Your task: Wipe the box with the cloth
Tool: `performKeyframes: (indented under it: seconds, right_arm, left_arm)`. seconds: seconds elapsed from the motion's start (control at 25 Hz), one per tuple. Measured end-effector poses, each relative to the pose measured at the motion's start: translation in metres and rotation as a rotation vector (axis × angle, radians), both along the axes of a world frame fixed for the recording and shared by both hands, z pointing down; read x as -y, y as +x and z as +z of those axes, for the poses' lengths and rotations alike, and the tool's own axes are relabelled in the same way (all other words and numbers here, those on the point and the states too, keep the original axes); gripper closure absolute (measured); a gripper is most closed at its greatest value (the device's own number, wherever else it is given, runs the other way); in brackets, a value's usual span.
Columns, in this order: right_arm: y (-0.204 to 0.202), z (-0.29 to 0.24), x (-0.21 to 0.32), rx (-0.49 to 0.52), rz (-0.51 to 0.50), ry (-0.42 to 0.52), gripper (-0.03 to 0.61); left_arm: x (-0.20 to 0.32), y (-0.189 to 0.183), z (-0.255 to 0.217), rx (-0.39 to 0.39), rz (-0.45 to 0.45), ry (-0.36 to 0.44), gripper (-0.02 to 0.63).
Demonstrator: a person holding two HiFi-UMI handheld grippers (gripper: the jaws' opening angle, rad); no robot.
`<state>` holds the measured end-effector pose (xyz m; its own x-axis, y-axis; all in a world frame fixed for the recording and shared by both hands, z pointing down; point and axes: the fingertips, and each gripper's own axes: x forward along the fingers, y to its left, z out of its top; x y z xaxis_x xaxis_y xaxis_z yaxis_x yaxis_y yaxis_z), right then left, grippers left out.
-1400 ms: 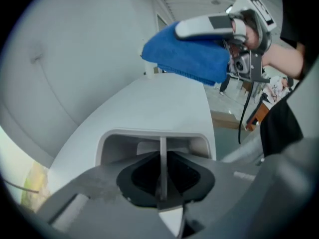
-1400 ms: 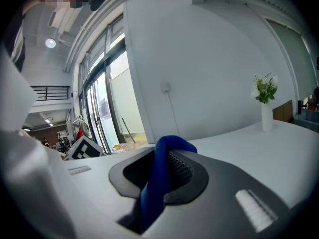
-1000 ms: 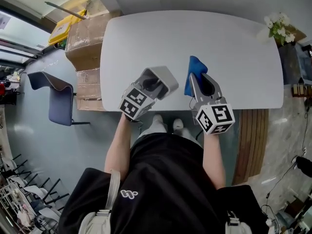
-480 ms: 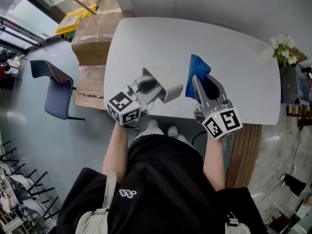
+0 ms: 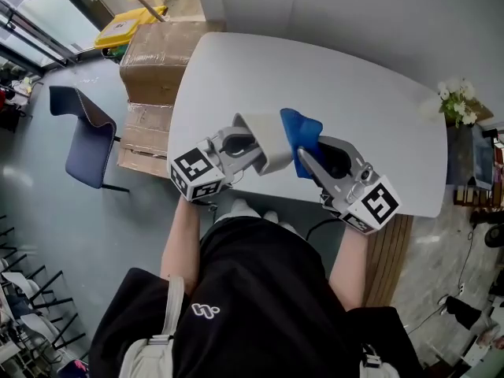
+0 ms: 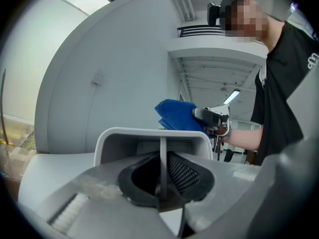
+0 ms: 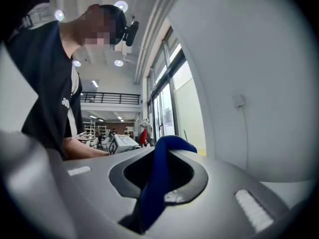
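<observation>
Where the floor shows off the worktop's (image 5: 236, 61) left edge, a blue chair (image 5: 85, 136) and stacked cardboard cartons (image 5: 157, 57) stand, the cartons close to the far-left corner. Over the near edge, approx. mid-length, the left gripper (image 5: 252, 142) points right w/ its jaws closed on one thin wall of the box (image 5: 266, 136). The left gripper view shows that wall upright btwn the jaws, w/ the pale grey box (image 6: 154, 136) open toward the camera.

The blue cloth (image 5: 298, 128) sits right against the box's right side in the head view. I can't tell if they actually touch. Seen from the left gripper, the cloth (image 6: 175, 116) shows just past the box's far rim.

The right gripper (image 5: 305, 154) comes in from the near-right, pointing left. Its jaws pinch the cloth (image 7: 158, 183), a fold of which bulges up btwn them. Flowers (image 5: 453, 101) stand at the far-right corner.
</observation>
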<state>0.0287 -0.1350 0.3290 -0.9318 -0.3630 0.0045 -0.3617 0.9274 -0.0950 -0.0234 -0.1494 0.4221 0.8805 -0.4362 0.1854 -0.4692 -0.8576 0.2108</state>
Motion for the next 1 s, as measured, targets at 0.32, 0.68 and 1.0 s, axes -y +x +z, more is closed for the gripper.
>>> performKeyframes:
  seconds: [0.32, 0.68, 1.0]
  right_arm:
    - [-0.025, 0.004, -0.034, -0.13, -0.223, 0.013, 0.525]
    - [-0.046, 0.015, -0.054, -0.217, -0.383, -0.002, 0.525]
    - [-0.056, 0.018, -0.05, -0.225, -0.392, -0.001, 0.522]
  left_arm:
    - [-0.01, 0.007, -0.002, 0.019, 0.09, 0.014, 0.561]
    - [-0.028, 0.018, 0.0, 0.101, 0.217, 0.033, 0.561]
    - [-0.058, 0.03, 0.005, 0.147, 0.35, 0.054, 0.561]
